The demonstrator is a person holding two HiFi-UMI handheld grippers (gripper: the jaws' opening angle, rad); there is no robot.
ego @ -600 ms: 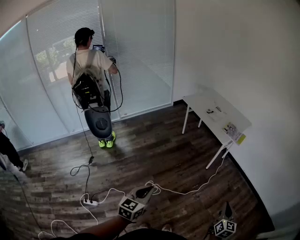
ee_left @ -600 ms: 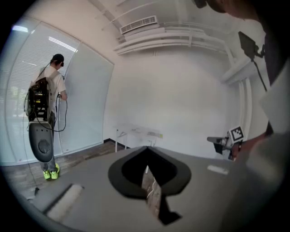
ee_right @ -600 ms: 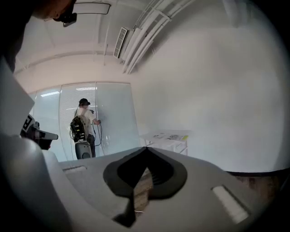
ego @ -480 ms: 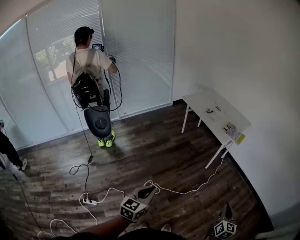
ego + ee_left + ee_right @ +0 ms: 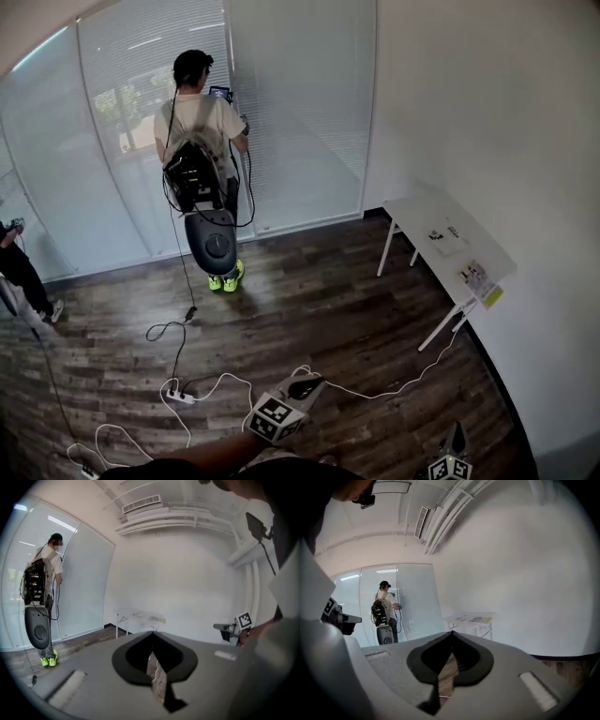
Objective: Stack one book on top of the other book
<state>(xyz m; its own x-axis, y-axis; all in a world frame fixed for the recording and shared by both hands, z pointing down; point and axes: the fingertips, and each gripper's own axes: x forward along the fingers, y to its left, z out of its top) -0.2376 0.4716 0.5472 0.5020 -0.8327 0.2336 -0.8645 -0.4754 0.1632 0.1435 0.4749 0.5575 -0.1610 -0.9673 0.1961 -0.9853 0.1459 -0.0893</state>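
Note:
Two flat books lie apart on the white table (image 5: 417, 217) by the right wall: a pale one (image 5: 448, 237) and one with a yellow edge (image 5: 479, 278). My left gripper (image 5: 307, 385) hangs over the wooden floor at the bottom centre, far from the table, jaws shut and empty. My right gripper (image 5: 457, 434) is at the bottom right, its tips together with nothing held. In the left gripper view my left gripper (image 5: 151, 632) points toward the distant table (image 5: 136, 615). In the right gripper view my right gripper (image 5: 451, 632) does the same, toward the table (image 5: 471, 619).
A person with a backpack (image 5: 200, 155) stands at the glass wall with blinds. White and black cables (image 5: 230, 382) and a power strip (image 5: 181, 397) lie on the floor ahead. Another person (image 5: 21, 274) is at the left edge. Open floor runs between me and the table.
The head view has shifted: the person at the window and the table sit further right and lower in frame. Both grippers sit lower in the picture, still shut.

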